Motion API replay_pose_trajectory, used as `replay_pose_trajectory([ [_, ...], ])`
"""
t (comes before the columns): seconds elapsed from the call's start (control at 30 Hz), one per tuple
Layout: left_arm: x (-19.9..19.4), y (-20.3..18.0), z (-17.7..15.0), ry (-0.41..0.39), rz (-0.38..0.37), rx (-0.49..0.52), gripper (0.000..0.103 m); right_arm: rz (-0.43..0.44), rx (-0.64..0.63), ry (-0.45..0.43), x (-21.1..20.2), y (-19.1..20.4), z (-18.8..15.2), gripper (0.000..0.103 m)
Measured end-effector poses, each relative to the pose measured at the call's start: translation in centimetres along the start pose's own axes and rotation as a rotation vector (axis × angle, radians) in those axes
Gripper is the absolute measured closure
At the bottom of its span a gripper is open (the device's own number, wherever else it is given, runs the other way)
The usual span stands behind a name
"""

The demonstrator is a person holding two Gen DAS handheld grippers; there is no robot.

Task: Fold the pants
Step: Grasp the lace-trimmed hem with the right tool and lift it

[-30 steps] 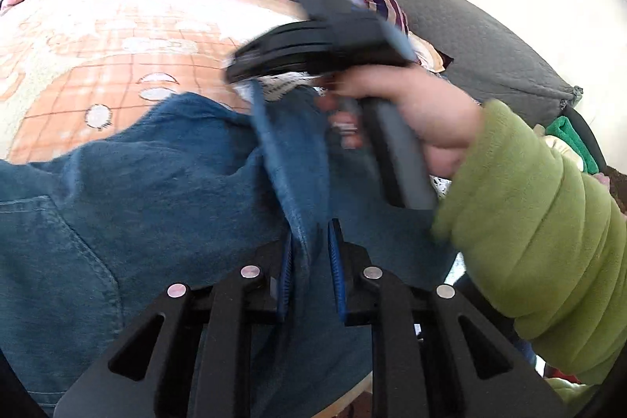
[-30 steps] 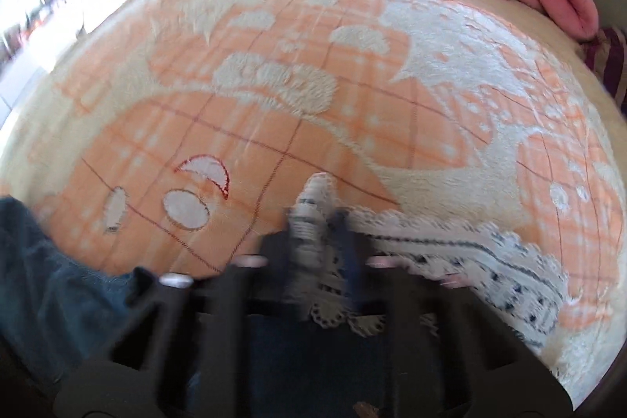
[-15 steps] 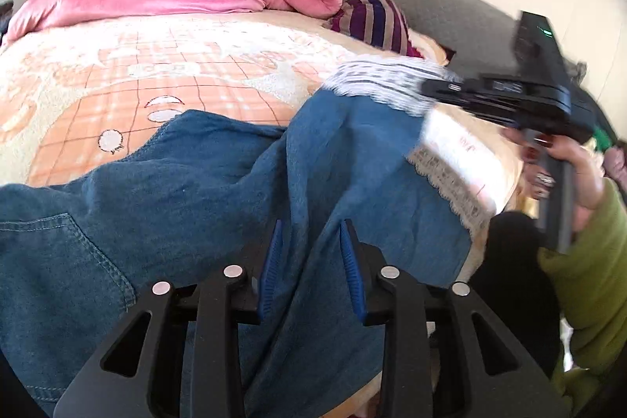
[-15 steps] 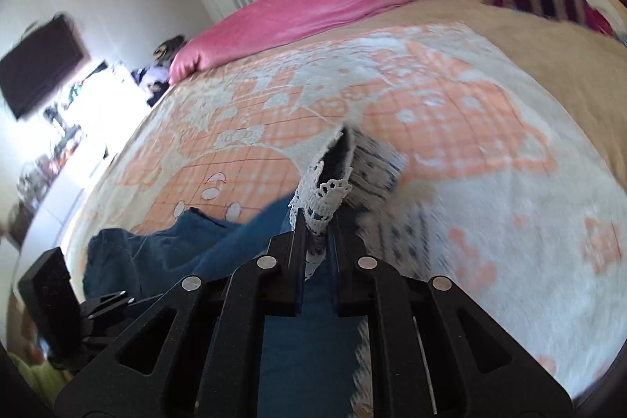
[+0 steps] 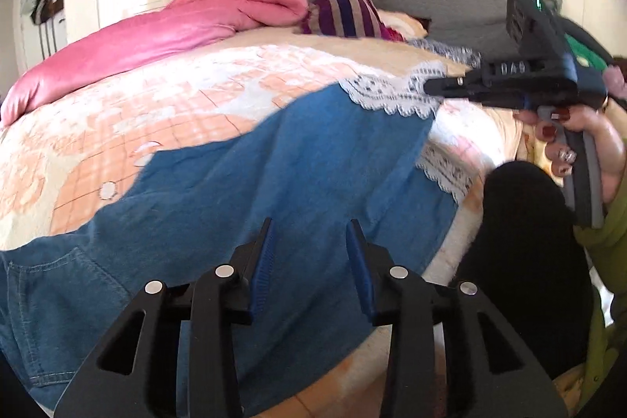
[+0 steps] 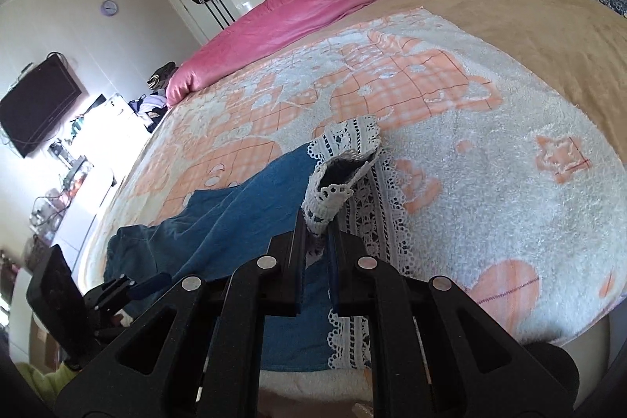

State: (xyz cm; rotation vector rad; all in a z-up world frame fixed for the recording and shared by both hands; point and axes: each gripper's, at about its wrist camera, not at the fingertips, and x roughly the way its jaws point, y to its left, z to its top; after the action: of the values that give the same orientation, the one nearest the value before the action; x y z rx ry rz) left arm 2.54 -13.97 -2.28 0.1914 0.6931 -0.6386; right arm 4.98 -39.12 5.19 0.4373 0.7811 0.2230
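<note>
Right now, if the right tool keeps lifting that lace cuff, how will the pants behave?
Probably floppy: the lace cuff curls over beyond the right tool. The pants drape on the bed, so likely sag and drag, not lift flat.

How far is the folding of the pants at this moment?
Early stage. Done: the blue pants lie spread across the bed, the legs stretched toward the pillows. In hand: the right gripper is shut on the lace hem and lifts it off the blanket; the left gripper is open above the denim. Left: no fold shows yet, so every fold remains.
</note>
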Motion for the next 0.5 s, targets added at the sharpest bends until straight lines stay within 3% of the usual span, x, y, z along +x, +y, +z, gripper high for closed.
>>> replay_pose_trajectory([
  [0.2,1.9,-1.2,-0.9,0.066,-0.037,0.070,0.064,0.025,0.042,-0.022,-1.2,-0.9,-0.3,0.098],
  [0.3,3.1,-1.2,-0.9,0.078,0.018,0.087,0.062,0.022,0.053,-0.018,-1.3,-1.3,-0.4,0.098],
  [0.37,3.5,-0.6,-0.8,0.078,0.040,0.069,0.077,0.024,0.067,-0.009,-1.2,-1.6,-0.7,0.098],
  [0.4,3.4,-0.2,-0.7,0.078,0.036,0.052,0.096,0.024,0.068,-0.007,-1.2,-1.6,-0.8,0.098],
  [0.5,1.9,1.0,-0.6,0.059,-0.018,-0.008,0.099,0.012,0.066,0.024,-1.1,-1.9,-1.3,0.098],
])
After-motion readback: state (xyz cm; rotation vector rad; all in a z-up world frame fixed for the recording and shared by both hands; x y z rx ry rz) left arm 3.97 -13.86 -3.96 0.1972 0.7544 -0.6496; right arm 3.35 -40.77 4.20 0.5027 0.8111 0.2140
